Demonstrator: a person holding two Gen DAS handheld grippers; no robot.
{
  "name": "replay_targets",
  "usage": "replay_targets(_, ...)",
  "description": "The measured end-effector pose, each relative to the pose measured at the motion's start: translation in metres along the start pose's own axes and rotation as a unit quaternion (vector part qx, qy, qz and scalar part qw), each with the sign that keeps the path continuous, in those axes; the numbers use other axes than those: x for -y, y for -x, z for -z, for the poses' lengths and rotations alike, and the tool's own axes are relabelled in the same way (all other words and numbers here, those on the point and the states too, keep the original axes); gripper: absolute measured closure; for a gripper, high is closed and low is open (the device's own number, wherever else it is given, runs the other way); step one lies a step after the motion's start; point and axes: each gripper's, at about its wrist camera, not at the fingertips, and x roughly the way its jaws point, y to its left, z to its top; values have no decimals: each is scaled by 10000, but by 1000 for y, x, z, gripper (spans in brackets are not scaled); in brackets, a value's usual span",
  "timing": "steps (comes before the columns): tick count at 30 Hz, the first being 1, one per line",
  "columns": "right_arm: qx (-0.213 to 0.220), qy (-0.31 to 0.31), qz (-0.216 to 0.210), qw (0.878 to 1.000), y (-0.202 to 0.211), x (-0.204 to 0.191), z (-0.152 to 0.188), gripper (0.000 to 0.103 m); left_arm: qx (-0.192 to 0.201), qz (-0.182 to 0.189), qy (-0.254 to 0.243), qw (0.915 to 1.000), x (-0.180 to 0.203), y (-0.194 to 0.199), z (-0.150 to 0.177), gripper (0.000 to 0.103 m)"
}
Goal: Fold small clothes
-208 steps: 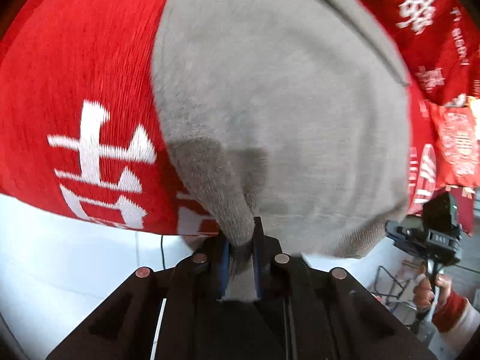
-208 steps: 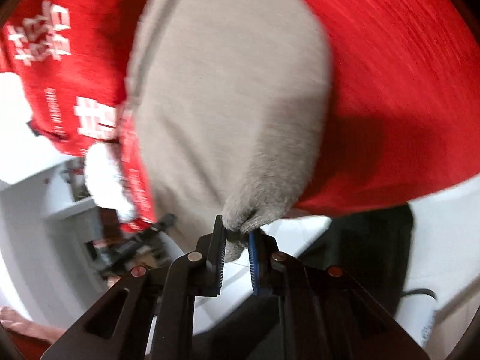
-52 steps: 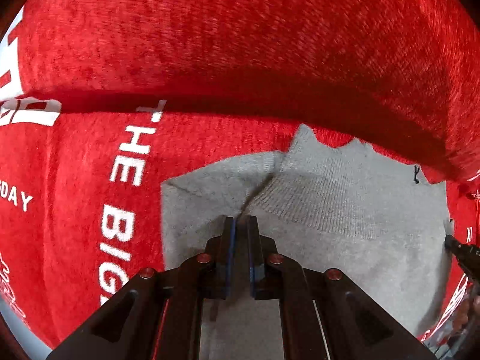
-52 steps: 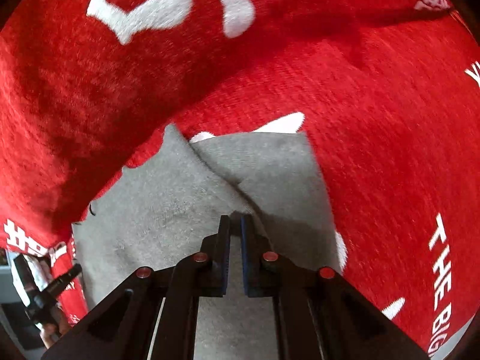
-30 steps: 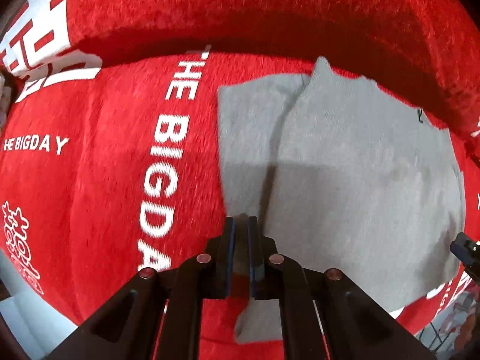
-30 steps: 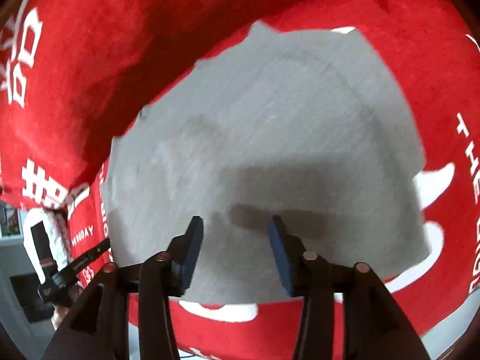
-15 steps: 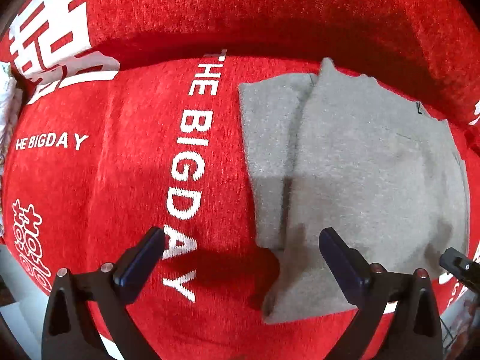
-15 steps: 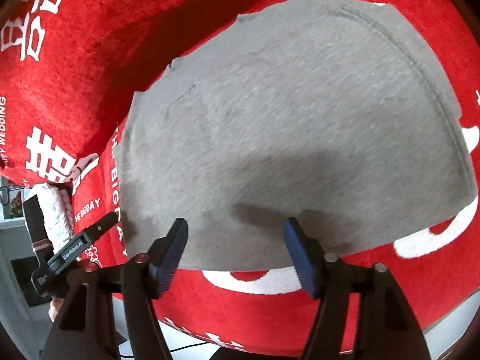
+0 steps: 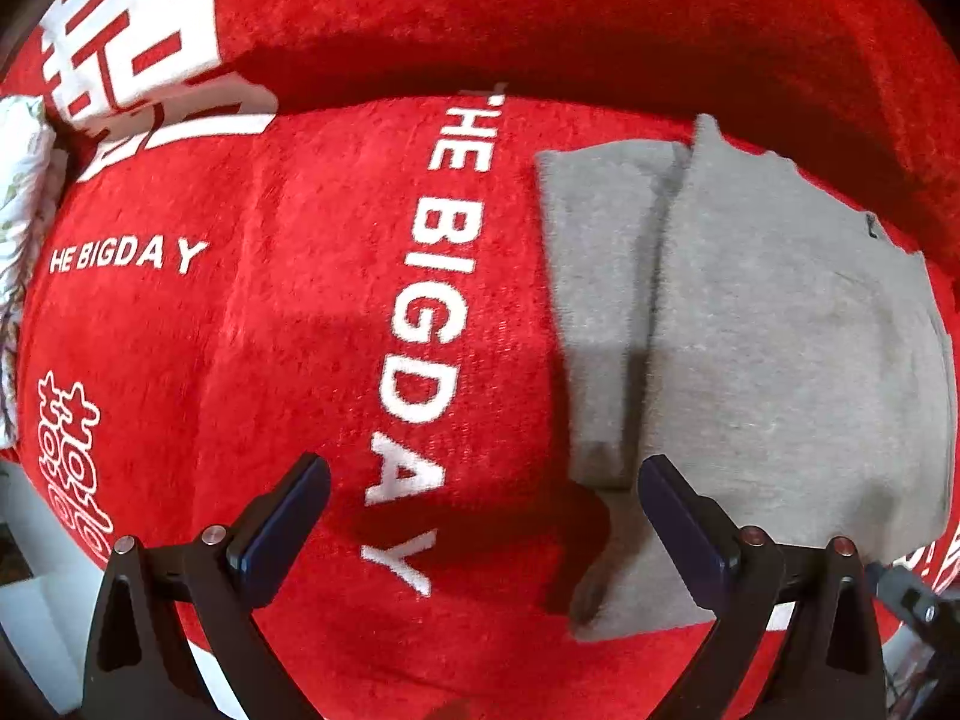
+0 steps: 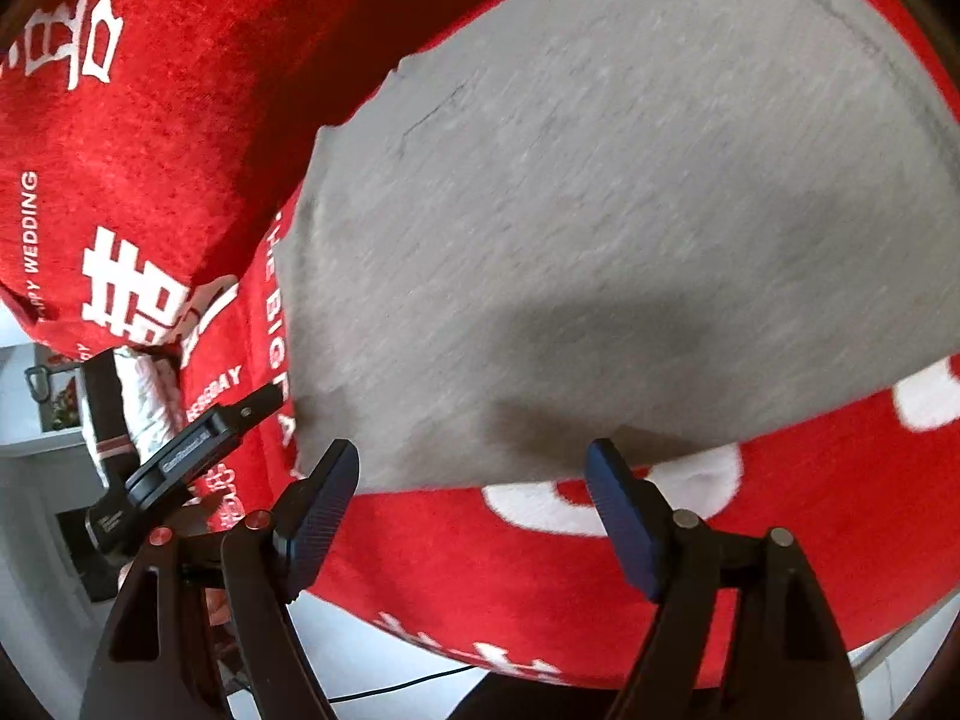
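A small grey knit garment [image 9: 780, 348] lies flat on a red blanket [image 9: 270, 330] with white lettering; one side is folded over, leaving a narrower strip [image 9: 594, 276] on its left. My left gripper [image 9: 480, 510] is wide open and empty, hovering above the blanket at the garment's near left corner. In the right wrist view the same garment [image 10: 630, 210] fills the middle. My right gripper [image 10: 474, 492] is wide open and empty, just above the garment's near edge.
The red blanket [image 10: 600, 588] covers the whole surface and rises in a fold behind the garment. The other hand-held gripper [image 10: 198, 438] shows at the left of the right wrist view. A white patterned cloth [image 9: 24, 192] lies at the far left edge.
Both grippers let go of the garment, opened wide and pulled back from it. The garment now lies flat on the blanket.
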Motion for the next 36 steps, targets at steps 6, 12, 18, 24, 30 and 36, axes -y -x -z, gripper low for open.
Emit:
replay_targets(6, -178, -395, -580, 9974, -16, 7, 11, 22, -105, 173, 39, 9998, -14, -9, 1, 0)
replay_targets(12, -245, -972, -1122, 9886, -38, 15, 22, 22, -101, 552, 161, 9983, -29, -10, 5, 0)
replay_targets(18, -128, -1603, -1718, 9719, -57, 23, 34, 22, -211, 691, 238, 9971, -38, -17, 6, 0)
replay_targets(24, 83, -2016, -2148, 9556, -74, 15, 35, 22, -158, 1021, 233, 9944, -41, -17, 2, 0)
replay_targets(30, 189, -2773, -2669, 9228, -88, 17, 32, 30, -223, 1600, 265, 9865, -36, -20, -10, 0)
replay_targets(36, 183, -2829, -3154, 9056, -79, 21, 24, 94, -497, 2633, 731, 9607, -34, -25, -20, 0)
